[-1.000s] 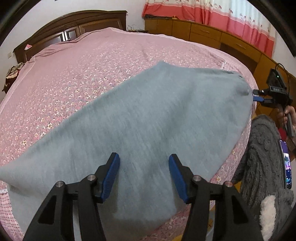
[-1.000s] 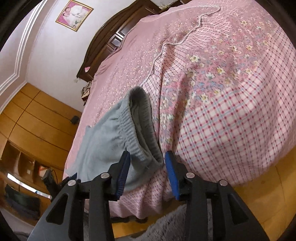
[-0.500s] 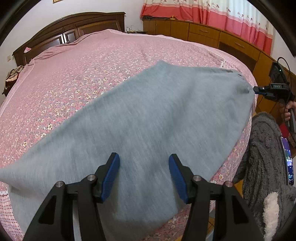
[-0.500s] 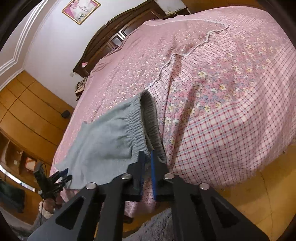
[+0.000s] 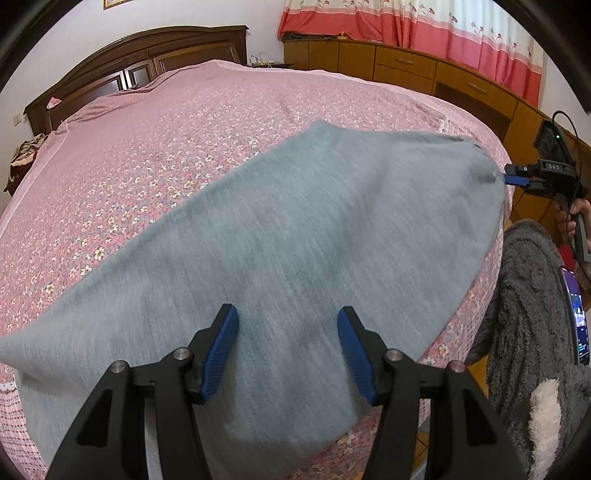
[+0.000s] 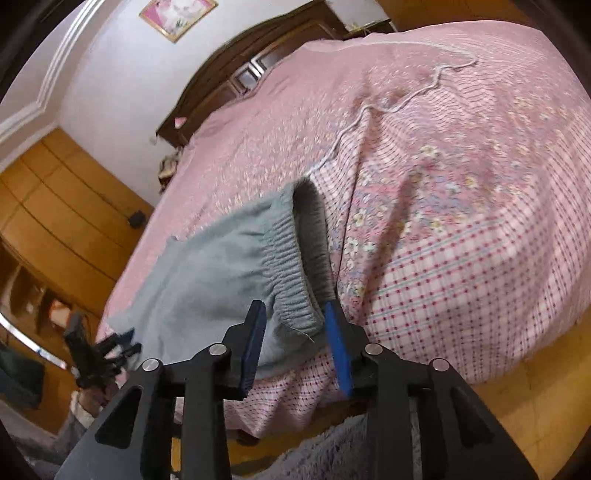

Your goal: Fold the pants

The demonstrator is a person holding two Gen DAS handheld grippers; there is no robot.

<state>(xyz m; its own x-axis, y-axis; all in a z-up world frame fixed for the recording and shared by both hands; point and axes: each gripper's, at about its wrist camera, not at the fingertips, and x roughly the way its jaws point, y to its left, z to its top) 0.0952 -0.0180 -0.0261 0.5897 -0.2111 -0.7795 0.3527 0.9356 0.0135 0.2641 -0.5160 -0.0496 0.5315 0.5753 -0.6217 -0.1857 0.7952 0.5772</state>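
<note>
Grey sweatpants [image 5: 314, 240] lie flat across the near side of a pink flowered bed [image 5: 166, 147]. My left gripper [image 5: 288, 325] hovers open over the middle of the fabric and holds nothing. In the right wrist view the elastic waistband [image 6: 291, 258] sits at the bed's corner. My right gripper [image 6: 295, 321] has its jaws opening, with the waistband's near corner between them and gaps at both pads. The left wrist view shows that right gripper [image 5: 511, 180] at the pants' far right edge. The left gripper [image 6: 125, 341] appears small at the pants' other end.
A dark wooden headboard [image 5: 140, 62] backs the bed. Wooden cabinets [image 5: 424, 70] and red curtains [image 5: 424, 22] line the far wall. A person's grey fluffy sleeve [image 5: 528, 295] and a phone [image 5: 574, 314] are at the right. The bedspread [image 6: 461, 258] hangs over the corner above a wooden floor [image 6: 535, 387].
My right gripper shut on the waistband corner half a second ago, and now its jaws stand apart again; its view has rolled and shifted. The left gripper has stayed still.
</note>
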